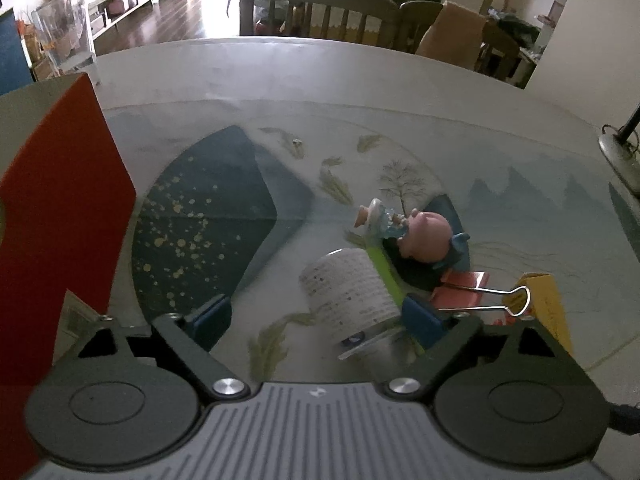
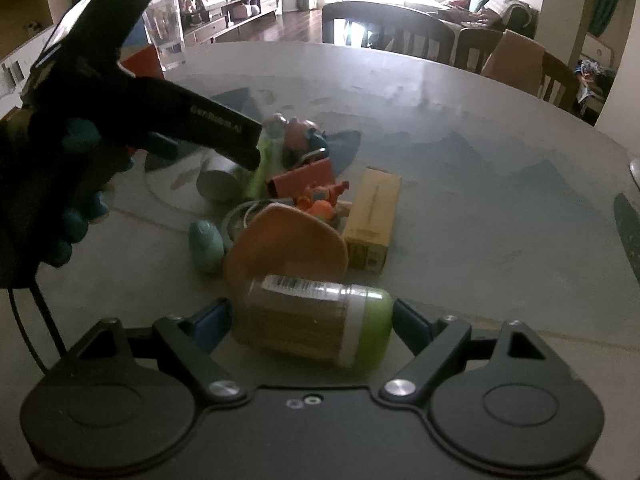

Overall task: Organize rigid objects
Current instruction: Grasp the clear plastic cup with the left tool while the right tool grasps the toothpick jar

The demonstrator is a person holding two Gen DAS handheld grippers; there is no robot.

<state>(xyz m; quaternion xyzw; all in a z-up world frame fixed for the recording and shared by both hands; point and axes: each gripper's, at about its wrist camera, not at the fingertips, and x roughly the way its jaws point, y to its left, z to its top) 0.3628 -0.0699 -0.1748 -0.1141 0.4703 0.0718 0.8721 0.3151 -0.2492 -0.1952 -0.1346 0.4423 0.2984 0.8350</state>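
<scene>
A pile of small objects lies on the round table [image 1: 360, 80]. In the left wrist view my left gripper [image 1: 320, 320] is open, its fingers either side of a white patterned cup [image 1: 348, 292] lying on its side. Beside it are a pink pig toy [image 1: 428, 236], a green strip [image 1: 384, 276], a red binder clip [image 1: 464, 292] and a yellow box [image 1: 548, 304]. In the right wrist view my right gripper [image 2: 312, 320] is open around a lying jar with a green lid [image 2: 316, 320]. Beyond it are an orange lid [image 2: 288, 240], a teal egg [image 2: 206, 246], the yellow box [image 2: 372, 216] and the red clip [image 2: 304, 180].
A red and white box [image 1: 60, 208] stands close at the left gripper's left. A clear glass vase [image 2: 166, 38] stands at the table's far left edge. Chairs [image 2: 384, 32] stand behind the table. The left gripper's body [image 2: 132, 96] reaches over the pile.
</scene>
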